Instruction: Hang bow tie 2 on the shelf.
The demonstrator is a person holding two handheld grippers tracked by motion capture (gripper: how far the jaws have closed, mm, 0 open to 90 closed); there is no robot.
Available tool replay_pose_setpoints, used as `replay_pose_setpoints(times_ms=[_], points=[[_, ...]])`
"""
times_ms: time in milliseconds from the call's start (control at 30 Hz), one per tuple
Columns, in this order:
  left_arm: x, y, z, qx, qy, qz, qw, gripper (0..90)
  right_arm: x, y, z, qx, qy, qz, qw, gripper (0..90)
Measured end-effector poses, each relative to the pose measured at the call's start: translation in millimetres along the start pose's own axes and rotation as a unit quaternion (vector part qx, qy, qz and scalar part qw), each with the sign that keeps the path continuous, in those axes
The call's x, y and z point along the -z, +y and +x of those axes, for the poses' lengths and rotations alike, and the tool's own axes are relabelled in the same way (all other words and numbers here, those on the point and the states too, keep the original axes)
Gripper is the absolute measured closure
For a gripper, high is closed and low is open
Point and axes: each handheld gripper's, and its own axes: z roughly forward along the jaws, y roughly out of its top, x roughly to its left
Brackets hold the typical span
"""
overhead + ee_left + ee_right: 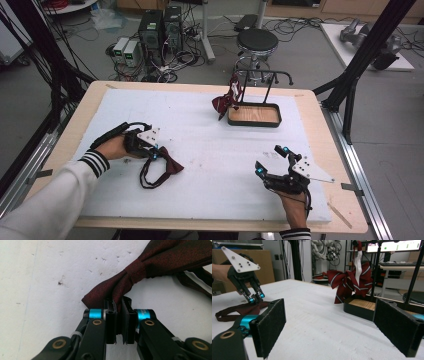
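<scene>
Close up, left gripper (119,315) clamped on dark bow tie (140,272), right gripper (272,160) jaws apart.

Two bow ties: one plain dark red bow tie (167,169) lying flat, one striped red bow tie (227,100) hanging. One rack (255,114) with wooden tray base. One white foam sheet (210,150) over one bench (320,130). Two tools: left tool (156,154), right tool (272,161). Behind, one round stool (257,42).
</scene>
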Motion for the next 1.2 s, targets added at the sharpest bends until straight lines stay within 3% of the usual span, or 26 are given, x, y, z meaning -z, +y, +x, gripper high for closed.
replay_pose_setpoints(times_ms=[300, 500, 600, 867, 1200], points=[[4.9, 3.7, -1.8, 0.018, 0.004, -0.03, 0.9994, 83.6, -2.5, 0.7, 0.4, 0.0, 0.003, 0.001, 1.0, 10.5], [13.2, 9.3, -3.6, 0.04, 0.026, -0.042, 0.998, 83.5, -5.7, 3.8, 2.0, 0.001, 0.012, 0.004, 0.9999, 10.5], [17.1, 12.1, -6.0, 0.06, 0.044, -0.059, 0.9955, 83.5, -8.2, 5.7, 2.8, 0.0, 0.017, 0.006, 0.9998, 10.5], [22.9, 26.5, -16.2, 0.084, 0.074, -0.087, 0.9899, 83.6, -18.6, 14.1, 8.0, 0.0, 0.038, 0.013, 0.9992, 10.5], [26.9, 37.8, -24.3, 0.095, 0.101, -0.116, 0.9834, 83.6, -33.3, 27.3, 15.4, -0.001, 0.068, 0.027, 0.9973, 10.5]])
